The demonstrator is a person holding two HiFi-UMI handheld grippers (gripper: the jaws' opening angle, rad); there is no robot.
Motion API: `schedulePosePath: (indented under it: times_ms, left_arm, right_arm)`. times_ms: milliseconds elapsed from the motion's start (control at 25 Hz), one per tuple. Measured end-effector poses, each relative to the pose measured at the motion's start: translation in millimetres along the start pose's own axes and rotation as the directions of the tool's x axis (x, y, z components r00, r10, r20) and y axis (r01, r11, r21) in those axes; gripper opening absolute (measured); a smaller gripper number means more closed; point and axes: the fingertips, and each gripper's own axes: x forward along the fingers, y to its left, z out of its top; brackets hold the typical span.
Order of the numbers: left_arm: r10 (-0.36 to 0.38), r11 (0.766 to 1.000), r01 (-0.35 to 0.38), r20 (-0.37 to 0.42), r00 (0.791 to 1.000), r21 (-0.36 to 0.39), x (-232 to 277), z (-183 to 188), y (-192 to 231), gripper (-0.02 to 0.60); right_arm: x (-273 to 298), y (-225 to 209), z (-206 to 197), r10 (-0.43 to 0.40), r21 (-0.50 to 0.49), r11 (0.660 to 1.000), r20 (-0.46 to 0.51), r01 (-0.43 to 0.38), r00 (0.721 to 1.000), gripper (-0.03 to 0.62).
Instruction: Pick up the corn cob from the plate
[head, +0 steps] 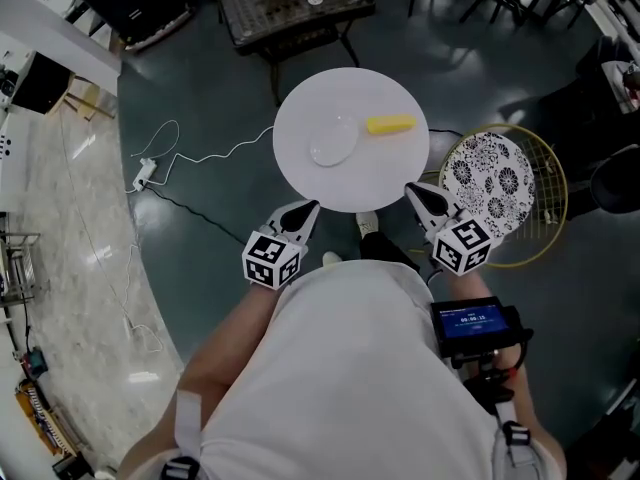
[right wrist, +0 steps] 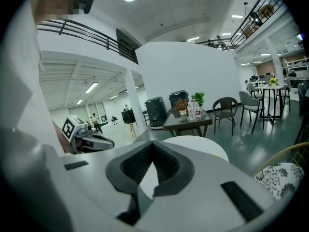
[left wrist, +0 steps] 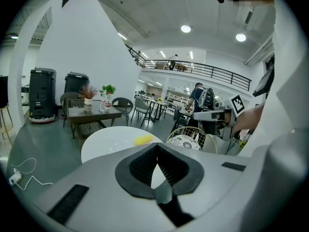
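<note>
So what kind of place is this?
Probably a big open office lounge or canteen: there is a round white table, café chairs, and an upstairs balcony railing over the hall.

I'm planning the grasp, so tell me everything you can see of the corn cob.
The corn cob is a short, plain yellow cylinder with blunt ends; its kernels are too small to make out. It lies on its side on the round white table, at the far right, running left to right in the head view. It sits just right of a clear plate, not on it; contact with the rim is unclear. Neither the left gripper nor the right gripper touches it.
</note>
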Motion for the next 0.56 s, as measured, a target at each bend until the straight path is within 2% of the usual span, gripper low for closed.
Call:
schedulePosePath:
  times_ms: [560]
  left_arm:
    - [0.003,1.0,-0.003,0.008,1.0,0.011,-3.5,-5.0,-0.1,0.008]
  right_arm:
    - [-0.3,7.0,-6.0,0.01,-0.008,1.0,0.008,-0.01,1.0,0.008]
